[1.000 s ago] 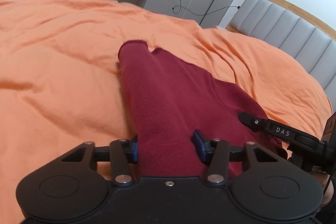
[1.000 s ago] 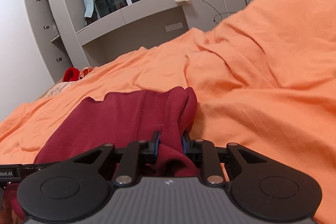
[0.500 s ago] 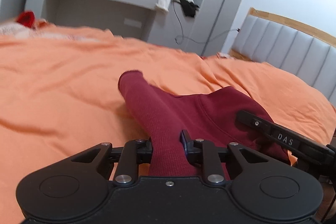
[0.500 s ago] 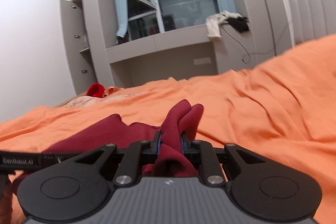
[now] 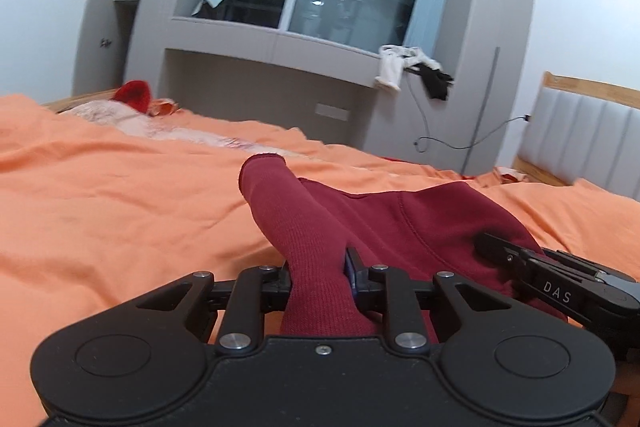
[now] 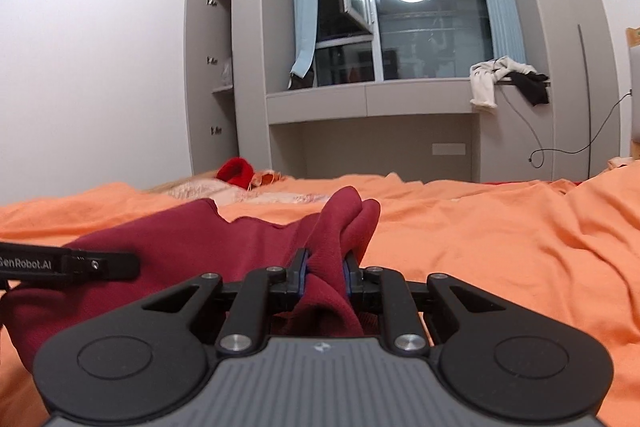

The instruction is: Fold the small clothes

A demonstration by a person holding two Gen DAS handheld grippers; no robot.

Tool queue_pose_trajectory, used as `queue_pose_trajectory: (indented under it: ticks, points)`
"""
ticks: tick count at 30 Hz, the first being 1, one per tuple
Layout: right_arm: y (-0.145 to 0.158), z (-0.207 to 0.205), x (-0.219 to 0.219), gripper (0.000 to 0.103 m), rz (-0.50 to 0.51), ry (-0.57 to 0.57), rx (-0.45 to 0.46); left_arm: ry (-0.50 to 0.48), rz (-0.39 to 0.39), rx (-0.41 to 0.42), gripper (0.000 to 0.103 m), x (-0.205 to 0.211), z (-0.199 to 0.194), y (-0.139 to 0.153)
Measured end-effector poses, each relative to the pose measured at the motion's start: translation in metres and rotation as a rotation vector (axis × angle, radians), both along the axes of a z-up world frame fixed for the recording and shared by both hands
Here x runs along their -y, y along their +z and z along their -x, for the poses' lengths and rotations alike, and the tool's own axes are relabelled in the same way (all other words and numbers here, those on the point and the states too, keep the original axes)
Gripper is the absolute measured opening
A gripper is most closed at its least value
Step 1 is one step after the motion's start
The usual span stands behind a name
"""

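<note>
because a fold needs both ends carried together, the left gripper (image 5: 318, 277) is clamped on the dark red sweater's (image 5: 404, 223) ribbed cuff and the right gripper (image 6: 324, 277) pinches bunched sleeve fabric, raised off the orange bedspread (image 6: 500, 239).

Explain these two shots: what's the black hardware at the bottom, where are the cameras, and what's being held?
No robot arm here: a person holds a two-finger gripper in each hand, each with a fisheye camera looking forward along its fingers. One picture is from the left gripper, the other from the right gripper; the black hardware at the bottom is each gripper's own body. Both are clamped on one dark red garment, lifting part of it off an orange bedspread. The left jaws have just closed on a ribbed sleeve. Each view also catches the other gripper at its edge. Behind: grey cabinets and a window.
</note>
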State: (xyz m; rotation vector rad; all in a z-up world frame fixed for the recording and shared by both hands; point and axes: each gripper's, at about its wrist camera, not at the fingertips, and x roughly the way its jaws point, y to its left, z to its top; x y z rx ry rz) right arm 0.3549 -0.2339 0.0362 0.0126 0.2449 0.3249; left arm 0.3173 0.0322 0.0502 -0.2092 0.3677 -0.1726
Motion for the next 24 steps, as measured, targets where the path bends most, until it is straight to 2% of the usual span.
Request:
queue_pose_trajectory:
  ticks: [4,9,17,24]
  points:
    - [-0.022,-0.009,0.002,0.018,0.019,-0.012,-0.07,0.001,-0.016,-0.07,0.024,-0.005,-0.01,-0.013]
    - [-0.035,-0.019,0.023,0.02,-0.07,-0.024,-0.165,0.017,-0.058,-0.117,0.027,-0.004,-0.015,-0.027]
    - [-0.043,-0.019,0.032,0.028,-0.106,-0.04,-0.226,0.048,-0.065,-0.166,0.034,-0.001,-0.015,-0.04]
    - [-0.043,-0.02,0.036,0.04,-0.122,-0.059,-0.247,0.075,-0.091,-0.178,0.043,0.001,-0.013,-0.04]
